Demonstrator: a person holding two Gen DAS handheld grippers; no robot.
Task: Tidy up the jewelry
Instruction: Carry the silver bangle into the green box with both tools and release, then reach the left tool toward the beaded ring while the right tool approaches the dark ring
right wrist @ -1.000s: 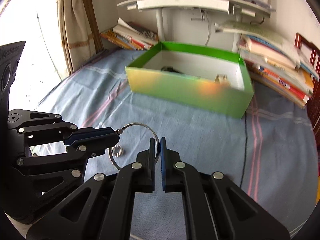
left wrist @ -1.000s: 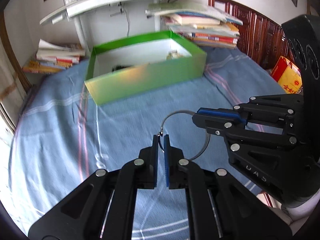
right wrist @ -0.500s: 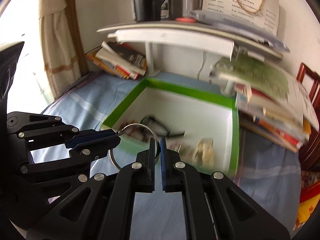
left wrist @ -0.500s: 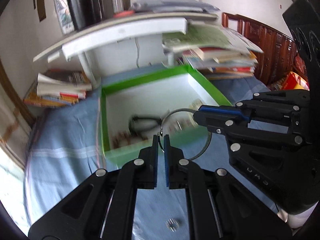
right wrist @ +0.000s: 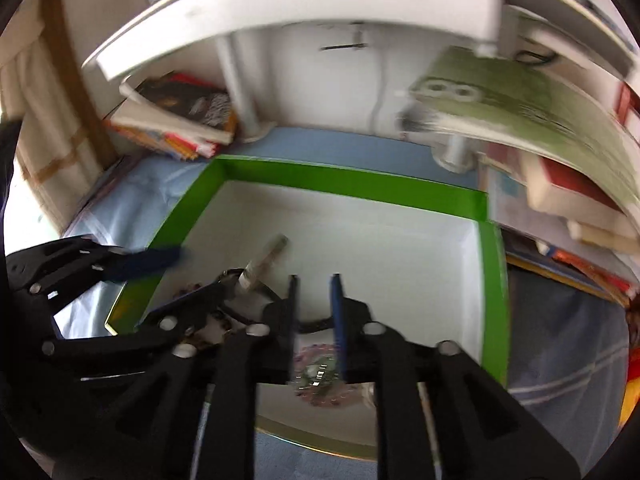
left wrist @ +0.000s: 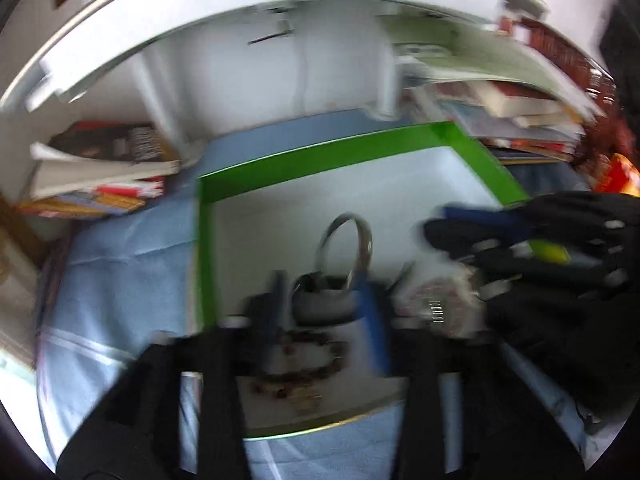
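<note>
A green box (left wrist: pixel 320 160) with a white inside lies on the blue bedsheet; it also shows in the right wrist view (right wrist: pixel 348 180). Both grippers are over it and both are open. The silver bangle (left wrist: pixel 346 240) is free of both, between my left gripper (left wrist: pixel 320 300) fingers and above the box floor. In the right wrist view the bangle (right wrist: pixel 264 260) is a blurred streak to the left. My right gripper (right wrist: pixel 314 300) is empty. A brown bead bracelet (left wrist: pixel 304 364), a dark band (left wrist: pixel 320 300) and a round sparkly piece (right wrist: pixel 320 376) lie in the box.
A white shelf (left wrist: pixel 240 20) overhangs the box's far side on white posts (right wrist: pixel 240 92). Book stacks lie left (left wrist: pixel 96 168) and right (left wrist: pixel 512 112) of the box. Blue bedsheet (left wrist: pixel 120 280) surrounds it. The frames are motion-blurred.
Both grippers moved forward over the box and opened. The bangle, held by both before, is let go and is dropping into the box.
</note>
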